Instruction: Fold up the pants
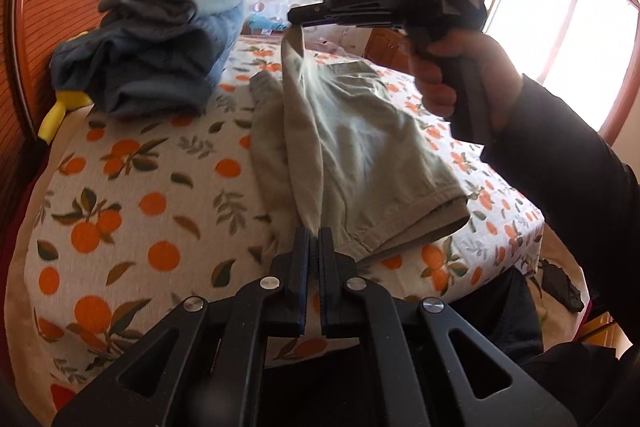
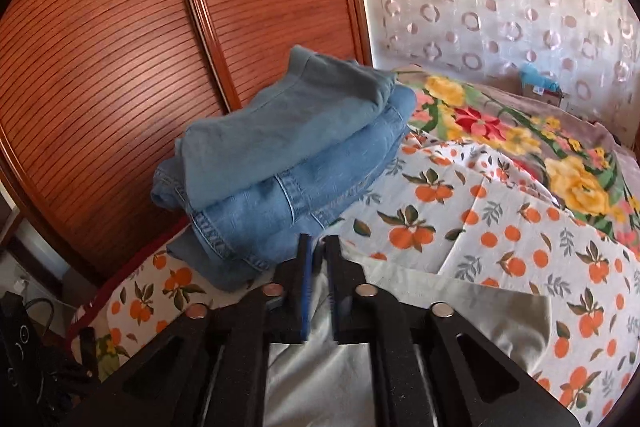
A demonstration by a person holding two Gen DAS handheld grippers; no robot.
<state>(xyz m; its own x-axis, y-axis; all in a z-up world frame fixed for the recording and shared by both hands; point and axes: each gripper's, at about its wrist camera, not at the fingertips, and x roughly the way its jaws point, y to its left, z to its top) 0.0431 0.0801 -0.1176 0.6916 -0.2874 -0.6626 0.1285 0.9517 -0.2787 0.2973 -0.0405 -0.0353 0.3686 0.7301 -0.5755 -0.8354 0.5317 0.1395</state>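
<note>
Your right hand-held gripper (image 1: 298, 17) is clamped on the khaki pants (image 1: 360, 155), lifting one end above the bed (image 1: 132, 195). Your left hand-held gripper (image 1: 314, 239) grips the near end. The pants' long axis runs between them, beside the folded jeans (image 1: 160, 43).

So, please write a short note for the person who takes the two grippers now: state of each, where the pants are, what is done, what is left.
Left gripper: shut on the beige pants at the near edge.
Right gripper: shut on the same pants, holding the far edge lifted above the bed.
Done: a stack of folded jeans lies by the wardrobe side.
Left: carry the lifted edge over, lay it flat, finish folding.
</note>
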